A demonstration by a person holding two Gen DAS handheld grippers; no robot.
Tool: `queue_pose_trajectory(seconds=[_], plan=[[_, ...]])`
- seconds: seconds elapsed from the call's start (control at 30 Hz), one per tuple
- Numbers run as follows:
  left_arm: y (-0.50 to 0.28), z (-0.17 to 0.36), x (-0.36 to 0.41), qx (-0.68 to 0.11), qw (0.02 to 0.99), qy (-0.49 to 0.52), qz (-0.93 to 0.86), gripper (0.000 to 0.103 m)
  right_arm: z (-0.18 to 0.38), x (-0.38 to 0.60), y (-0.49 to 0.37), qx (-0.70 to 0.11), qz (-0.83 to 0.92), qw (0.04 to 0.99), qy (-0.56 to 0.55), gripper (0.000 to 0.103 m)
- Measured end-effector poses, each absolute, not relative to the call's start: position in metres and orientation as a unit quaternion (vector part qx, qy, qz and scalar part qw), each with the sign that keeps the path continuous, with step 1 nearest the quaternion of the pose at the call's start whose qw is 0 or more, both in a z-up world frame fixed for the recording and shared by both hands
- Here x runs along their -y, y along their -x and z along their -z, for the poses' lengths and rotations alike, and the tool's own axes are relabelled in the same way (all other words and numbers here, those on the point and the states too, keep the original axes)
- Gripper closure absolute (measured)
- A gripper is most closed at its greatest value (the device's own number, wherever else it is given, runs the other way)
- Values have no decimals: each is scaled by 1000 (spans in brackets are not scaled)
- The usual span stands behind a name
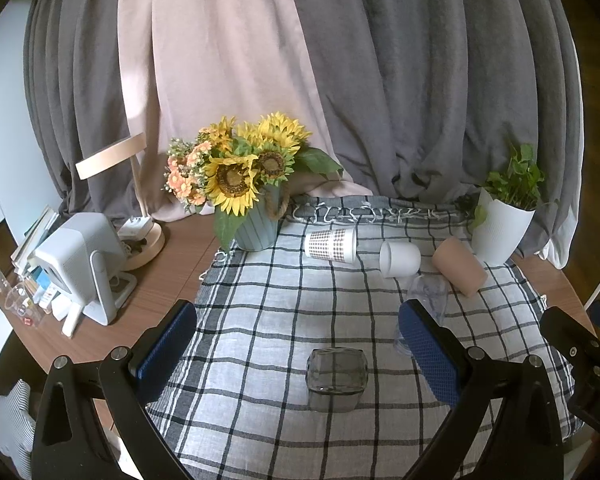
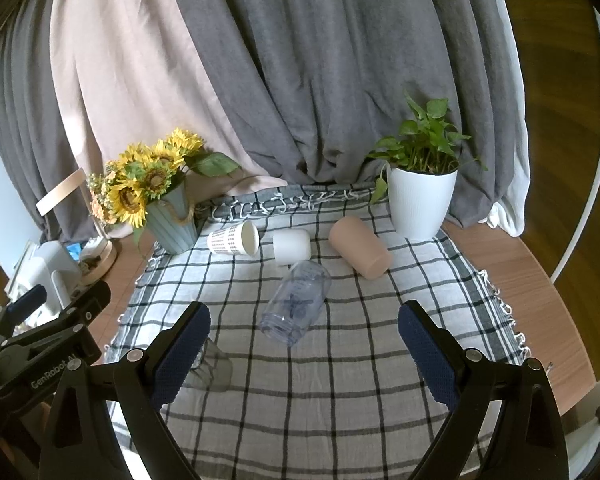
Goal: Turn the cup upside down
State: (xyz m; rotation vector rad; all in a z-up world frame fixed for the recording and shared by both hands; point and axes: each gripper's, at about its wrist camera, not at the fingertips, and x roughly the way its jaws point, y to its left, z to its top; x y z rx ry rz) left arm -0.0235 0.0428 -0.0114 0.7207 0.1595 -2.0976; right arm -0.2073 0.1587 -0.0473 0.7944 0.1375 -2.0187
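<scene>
Left wrist view shows the left gripper (image 1: 298,344) spread wide around the smoky glass cup (image 1: 337,379) standing on the checked cloth (image 1: 260,312), apparently already mouth-down. The right gripper (image 2: 304,350), equally wide, holds nothing; I'd guess the clear cup (image 2: 296,307) lying on its side comes next.

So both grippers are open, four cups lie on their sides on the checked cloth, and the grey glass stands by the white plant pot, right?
Not quite: the grey glass stands near the front of the checked cloth, between the left gripper's fingers, far from the white plant pot. The left wrist view shows this.

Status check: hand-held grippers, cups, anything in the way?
Left hand-held gripper open, empty; right same. Smoked glass cup stands on checked cloth; four others lie sideways, including clear plastic cup. Nothing blocking.
</scene>
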Motion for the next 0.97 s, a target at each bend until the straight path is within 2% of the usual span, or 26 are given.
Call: queue_pose_trajectory(seconds=[0.97], plan=[[24, 12, -45, -64, 436, -294, 848, 0, 48, -161, 207, -57, 820, 468, -325, 8]])
